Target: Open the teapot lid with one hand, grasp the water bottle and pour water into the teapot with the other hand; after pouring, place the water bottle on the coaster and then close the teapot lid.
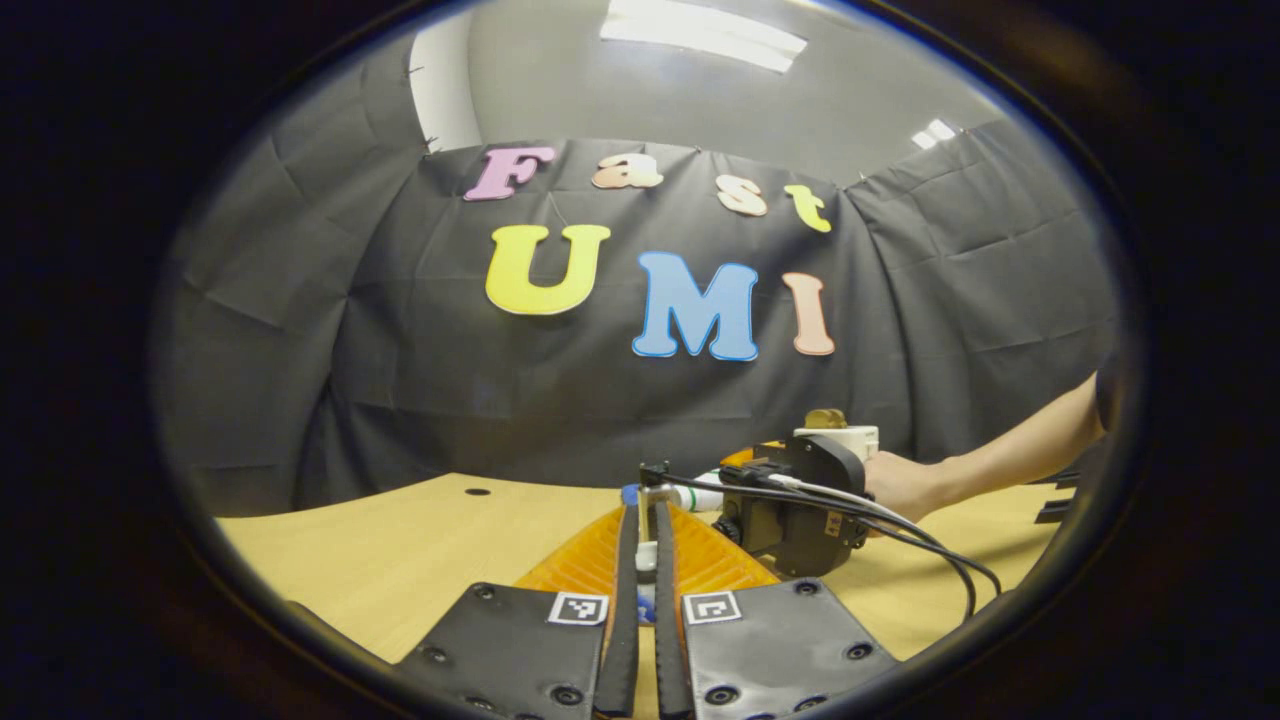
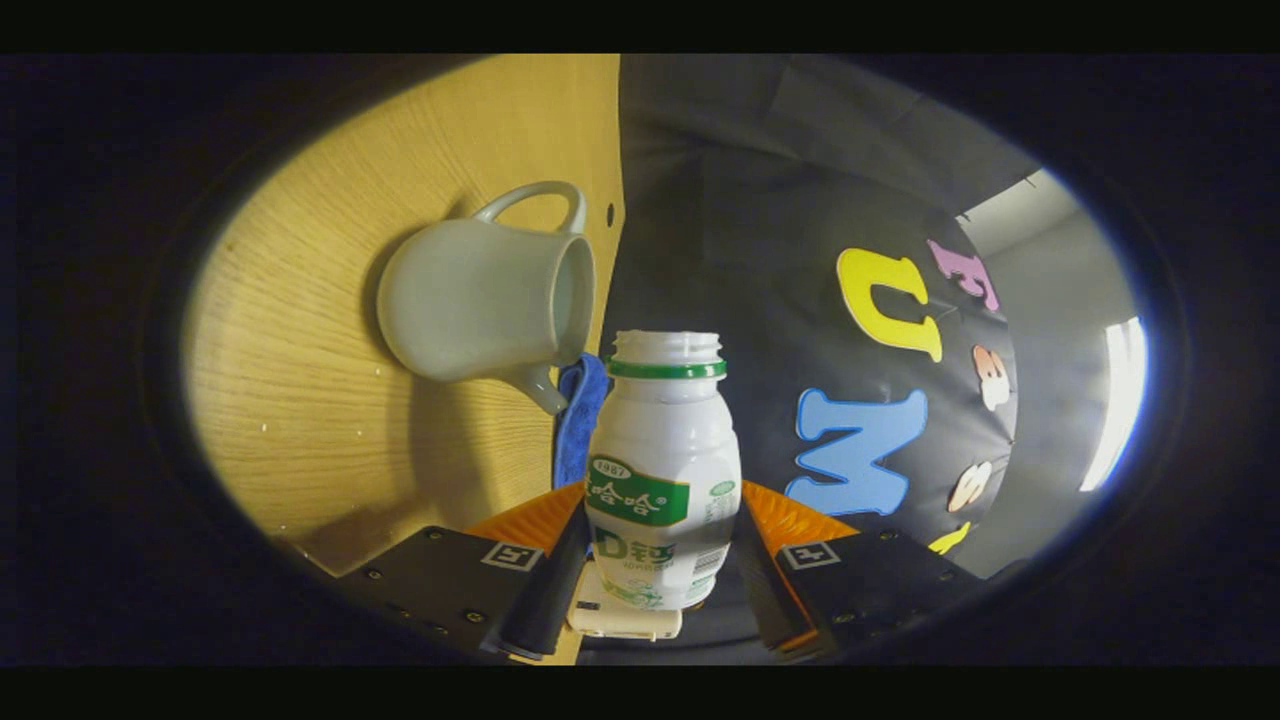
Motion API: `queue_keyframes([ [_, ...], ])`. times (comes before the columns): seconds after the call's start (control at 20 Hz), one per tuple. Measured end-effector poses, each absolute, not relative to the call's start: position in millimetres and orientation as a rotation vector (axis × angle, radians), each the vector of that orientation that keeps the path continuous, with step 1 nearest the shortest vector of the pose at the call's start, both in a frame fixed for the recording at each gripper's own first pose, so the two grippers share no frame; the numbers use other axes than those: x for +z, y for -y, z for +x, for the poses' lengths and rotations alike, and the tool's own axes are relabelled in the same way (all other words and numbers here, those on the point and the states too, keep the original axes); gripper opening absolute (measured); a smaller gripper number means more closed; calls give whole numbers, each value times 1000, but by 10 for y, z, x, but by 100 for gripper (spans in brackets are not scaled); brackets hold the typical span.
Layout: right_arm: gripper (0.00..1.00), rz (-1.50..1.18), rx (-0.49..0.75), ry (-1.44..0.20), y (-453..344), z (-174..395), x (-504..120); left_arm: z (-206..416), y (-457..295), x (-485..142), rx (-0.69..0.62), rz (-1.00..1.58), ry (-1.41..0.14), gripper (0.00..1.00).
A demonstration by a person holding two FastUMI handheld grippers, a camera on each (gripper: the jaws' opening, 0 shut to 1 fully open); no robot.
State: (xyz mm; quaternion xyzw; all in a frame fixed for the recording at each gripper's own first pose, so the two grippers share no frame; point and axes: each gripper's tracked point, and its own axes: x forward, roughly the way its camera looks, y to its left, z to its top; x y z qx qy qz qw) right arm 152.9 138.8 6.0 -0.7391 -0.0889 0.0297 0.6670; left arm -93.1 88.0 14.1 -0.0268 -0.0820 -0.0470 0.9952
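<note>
The water bottle (image 2: 664,470), uncapped, is held clamped in the right tongs (image 2: 655,590) and tipped toward the open teapot (image 2: 480,300) on the tabletop (image 2: 300,400), so pouring is judged underway; the lid (image 1: 648,556) is pinched in the left tongs (image 1: 645,600).

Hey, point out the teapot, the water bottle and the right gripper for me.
teapot (image 2: 470,305): right gripper view, its side wall.
water bottle (image 2: 665,450): right gripper view, its body.
right gripper (image 2: 660,570): right gripper view, between its fingertips.

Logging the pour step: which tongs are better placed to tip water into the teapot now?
Right. The right tongs clamp the uncapped water bottle, and its mouth sits close to the open top of the teapot.
</note>
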Motion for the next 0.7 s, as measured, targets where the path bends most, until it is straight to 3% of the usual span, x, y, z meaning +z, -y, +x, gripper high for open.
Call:
queue_keyframes([
  [0.7,72,-1775,42,242,-1403,1546,174,-922,-897,133,-90,-52,159,13],
])
